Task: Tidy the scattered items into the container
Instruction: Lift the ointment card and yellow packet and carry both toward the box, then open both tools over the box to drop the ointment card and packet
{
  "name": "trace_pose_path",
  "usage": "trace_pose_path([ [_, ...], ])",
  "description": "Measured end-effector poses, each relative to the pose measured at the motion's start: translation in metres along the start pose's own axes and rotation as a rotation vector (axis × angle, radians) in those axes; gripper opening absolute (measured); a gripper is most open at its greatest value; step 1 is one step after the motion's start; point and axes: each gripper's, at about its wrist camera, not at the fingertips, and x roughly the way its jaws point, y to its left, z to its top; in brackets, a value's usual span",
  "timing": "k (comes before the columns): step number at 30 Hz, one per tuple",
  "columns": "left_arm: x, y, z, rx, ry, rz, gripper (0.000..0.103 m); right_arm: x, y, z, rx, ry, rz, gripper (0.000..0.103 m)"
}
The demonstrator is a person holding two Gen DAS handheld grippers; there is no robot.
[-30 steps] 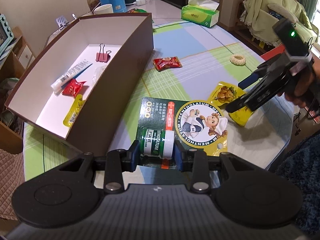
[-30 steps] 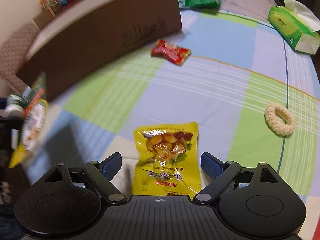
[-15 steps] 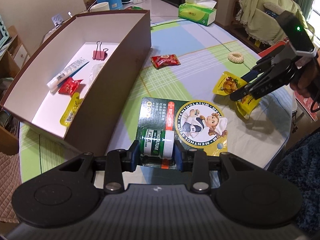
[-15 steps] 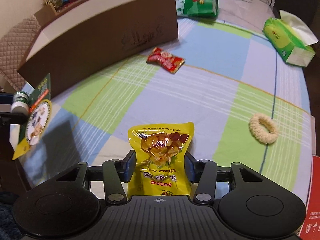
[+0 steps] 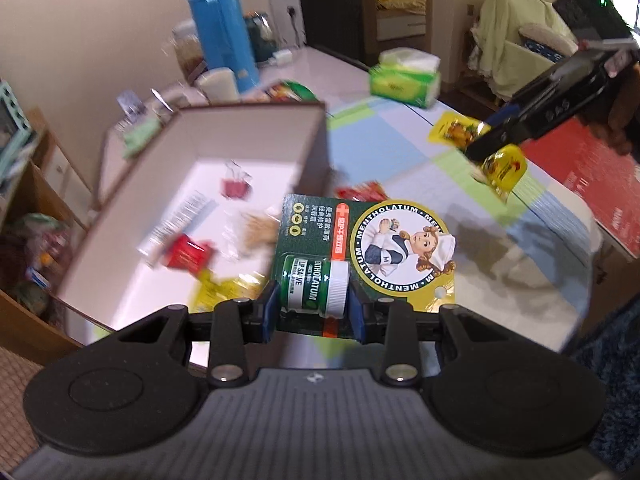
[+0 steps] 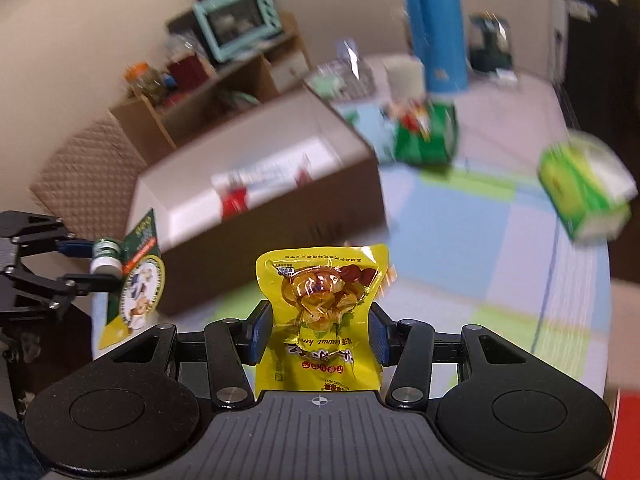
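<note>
- The brown box (image 5: 312,148) stands on the left part of the counter (image 5: 400,152), open at the top with a white inside; the view of it is blurred.
- Inside the box lie a red binder clip (image 5: 236,188), a white tube (image 5: 180,220), a red sachet (image 5: 186,254) and a yellow sachet (image 5: 224,290), all smeared by blur.
- The left claw (image 5: 314,312) is clamped on the lip balm card (image 5: 368,248), its blue pads pressing either side of the small green jar on the card; the card hangs in the air at the box's near right wall, partly over the open inside.
- A red snack packet (image 5: 362,192) lies on the counter just beyond the card, beside the box's right wall.
- A green tissue pack (image 5: 404,80) sits toward the counter's far edge, well apart from the box.
- The right claw (image 6: 318,332) is closed on the yellow snack pouch (image 6: 320,300), gripping its lower half so the top stands upright, lifted clear of the checked cloth.
- From the left wrist view, that pouch hangs above the right side of the counter.
</note>
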Motion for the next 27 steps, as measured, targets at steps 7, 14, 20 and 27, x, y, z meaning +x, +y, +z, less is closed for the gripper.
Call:
trace_pose_path([
  [7,-0.001,0.062,0.025,0.068,-0.01,0.13,0.031,0.026,0.03,0.078,-0.127,-0.062,0.072,0.049],
  [14,0.039,0.114,0.035,0.142,0.085,0.166,0.031,0.092,0.064,0.143,-0.218,-0.037,0.106,0.049],
  [20,0.079,0.141,0.028,0.177,0.175,0.128,0.031,0.141,0.063,0.154,-0.218,0.045,0.092,0.049],
  [27,0.118,0.163,0.014,0.177,0.271,0.1,0.031,0.18,0.055,0.157,-0.208,0.111,0.078,0.049],
])
